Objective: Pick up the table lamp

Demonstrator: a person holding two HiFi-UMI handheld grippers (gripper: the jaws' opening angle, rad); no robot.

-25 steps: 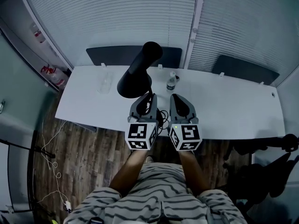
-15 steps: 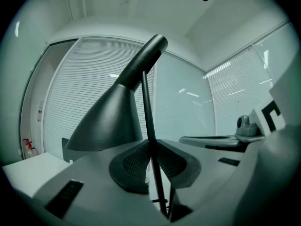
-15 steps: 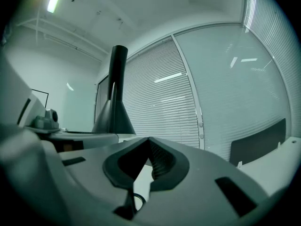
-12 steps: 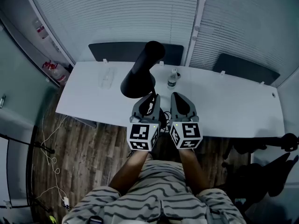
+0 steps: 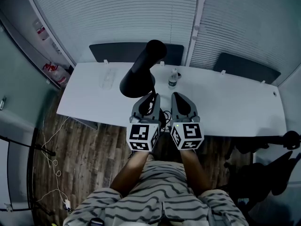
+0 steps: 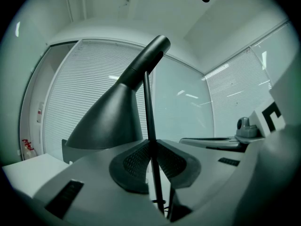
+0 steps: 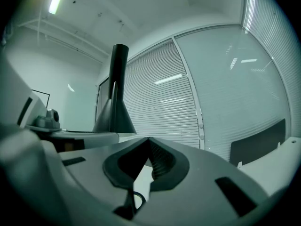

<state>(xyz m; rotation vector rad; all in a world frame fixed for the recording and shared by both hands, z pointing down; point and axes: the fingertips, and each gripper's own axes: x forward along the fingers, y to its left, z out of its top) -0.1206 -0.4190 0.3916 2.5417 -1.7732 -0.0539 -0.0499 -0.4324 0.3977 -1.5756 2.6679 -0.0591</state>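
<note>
A black table lamp (image 5: 137,78) with a cone shade and a tall neck stands over the white table (image 5: 235,108), just beyond my two grippers. My left gripper (image 5: 150,99) is shut on the lamp's thin black stem (image 6: 149,126), which runs up between the ribbed pads (image 6: 134,163); the shade (image 6: 109,123) looms to the left of it. Beside it, my right gripper (image 5: 178,100) is shut with nothing between its tips (image 7: 147,140). The lamp (image 7: 114,102) shows at this view's left. The lamp's base is hidden.
A small water bottle (image 5: 173,81) stands right of the lamp and a clear object (image 5: 107,79) lies to its left. A black cable (image 5: 163,120) curls near the table's front edge. Two dark chair backs (image 5: 247,68) stand behind the table, before window blinds.
The head view has shifted a little. Both grippers and the lamp keep the same places relative to one another.
</note>
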